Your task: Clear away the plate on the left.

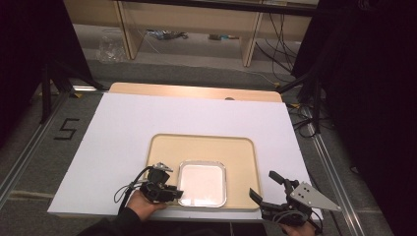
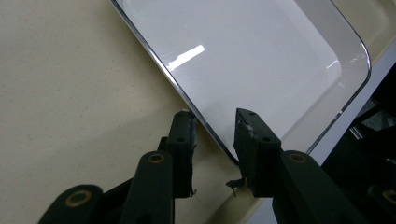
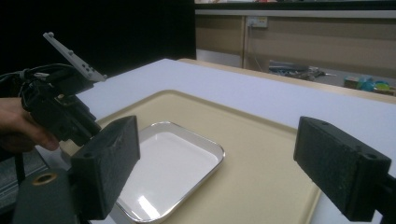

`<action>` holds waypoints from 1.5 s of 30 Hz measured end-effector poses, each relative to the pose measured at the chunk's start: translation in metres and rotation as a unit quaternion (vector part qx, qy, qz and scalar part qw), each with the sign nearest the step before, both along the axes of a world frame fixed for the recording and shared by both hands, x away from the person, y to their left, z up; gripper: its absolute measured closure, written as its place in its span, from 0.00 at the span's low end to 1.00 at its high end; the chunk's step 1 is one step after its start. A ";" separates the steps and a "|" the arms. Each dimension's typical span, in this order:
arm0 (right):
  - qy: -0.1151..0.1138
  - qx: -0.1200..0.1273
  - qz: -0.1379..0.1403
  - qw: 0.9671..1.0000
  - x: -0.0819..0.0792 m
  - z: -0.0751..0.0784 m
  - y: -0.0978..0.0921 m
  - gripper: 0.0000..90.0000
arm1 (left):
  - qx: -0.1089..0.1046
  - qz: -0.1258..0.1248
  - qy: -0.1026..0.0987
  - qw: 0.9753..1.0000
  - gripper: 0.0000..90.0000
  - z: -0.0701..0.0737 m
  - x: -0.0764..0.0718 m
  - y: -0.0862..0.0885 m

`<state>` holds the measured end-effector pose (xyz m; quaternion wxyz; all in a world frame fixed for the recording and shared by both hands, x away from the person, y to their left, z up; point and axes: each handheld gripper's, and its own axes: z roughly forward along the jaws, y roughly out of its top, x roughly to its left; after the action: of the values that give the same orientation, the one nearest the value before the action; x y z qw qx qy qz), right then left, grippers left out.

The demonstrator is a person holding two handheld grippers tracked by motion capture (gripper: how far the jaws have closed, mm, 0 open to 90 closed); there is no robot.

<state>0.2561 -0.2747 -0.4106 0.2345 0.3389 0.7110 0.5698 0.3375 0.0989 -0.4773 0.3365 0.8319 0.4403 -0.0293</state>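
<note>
A square white dish with a shiny metal rim [image 1: 202, 183] [image 2: 261, 51] [image 3: 168, 168] lies in the front half of a beige tray [image 1: 196, 145] [image 2: 70, 93] [image 3: 261, 177]. My left gripper [image 1: 178, 192] [image 2: 212, 116] is at the dish's left rim. Its jaws straddle that rim with a gap between them, one over the tray and one over the dish. A hand holds it, and the right gripper view shows it as well [image 3: 60, 116]. My right gripper [image 1: 261, 184] [image 3: 217, 140] hovers wide open off the tray's front right corner, holding nothing.
The tray rests on a white board [image 1: 172, 113] covering a wooden table. Black stand legs [image 1: 49, 83] rise at the left, and cables [image 1: 305, 118] run at the right. A floor mark "5" [image 1: 66, 129] lies to the left. Shelving [image 1: 196, 24] stands behind the table.
</note>
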 end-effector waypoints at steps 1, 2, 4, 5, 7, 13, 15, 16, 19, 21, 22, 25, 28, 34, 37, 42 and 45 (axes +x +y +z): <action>0.000 0.000 0.000 1.000 0.000 0.000 0.000 0.17 | 0.000 0.000 0.000 1.000 0.75 0.000 0.000 0.000; -0.007 0.009 -0.001 1.000 0.000 0.000 0.001 0.17 | 0.003 -0.005 -0.001 1.000 0.75 0.000 0.000 0.000; -0.005 0.016 0.000 1.000 0.001 -0.002 0.003 0.17 | 0.004 -0.009 0.000 1.000 0.75 0.000 0.001 0.000; 0.000 -0.002 0.002 1.000 0.000 0.000 0.000 0.17 | 0.000 -0.014 -0.004 1.000 0.75 0.000 0.001 0.000; -0.006 0.009 -0.001 1.000 0.000 0.000 0.001 0.17 | 0.001 -0.014 -0.005 1.000 0.75 0.000 0.001 0.000; -0.002 0.005 -0.001 1.000 0.000 0.000 0.000 0.17 | -0.001 -0.019 -0.005 1.000 0.73 0.000 0.001 0.000; -0.006 0.007 -0.002 1.000 0.000 0.000 0.001 0.17 | -0.005 -0.019 -0.004 1.000 0.71 0.000 0.001 0.000; -0.004 0.009 -0.002 1.000 0.000 0.000 0.001 0.17 | -0.002 -0.022 -0.003 1.000 0.70 0.001 0.001 0.000; 0.000 0.000 0.000 1.000 0.000 0.000 0.000 0.17 | -0.012 -0.012 -0.004 1.000 0.67 0.002 0.001 0.001; -0.004 0.008 -0.002 1.000 0.000 0.000 0.001 0.17 | -0.011 -0.014 -0.005 1.000 0.65 0.002 0.002 0.002; 0.000 0.001 0.000 1.000 0.000 0.000 0.000 0.17 | -0.015 -0.009 -0.005 1.000 0.64 0.004 0.002 0.004; 0.000 0.000 0.000 1.000 0.000 0.000 0.000 0.17 | -0.017 -0.005 -0.010 1.000 0.59 0.006 0.002 0.006; 0.000 0.000 0.000 1.000 0.000 0.000 0.000 0.17 | -0.020 -0.008 -0.029 0.999 0.55 0.012 0.003 0.012; -0.005 0.007 -0.001 1.000 0.000 0.000 0.000 0.17 | -0.037 0.018 -0.058 0.997 0.39 0.019 0.002 0.015; -0.003 0.005 -0.004 1.000 0.000 0.000 0.001 0.17 | -0.035 0.024 -0.065 0.997 0.32 0.021 0.002 0.017; -0.003 0.005 -0.004 1.000 0.000 0.000 0.001 0.17 | -0.053 0.048 -0.076 0.995 0.24 0.027 0.000 0.024; -0.005 0.010 -0.001 1.000 0.000 0.000 0.001 0.17 | -0.061 0.050 -0.094 0.992 0.19 0.030 0.000 0.030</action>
<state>0.2563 -0.2739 -0.4110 0.2349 0.3389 0.7042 0.5780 0.3371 0.1287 -0.4469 0.4278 0.7856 0.4452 0.0392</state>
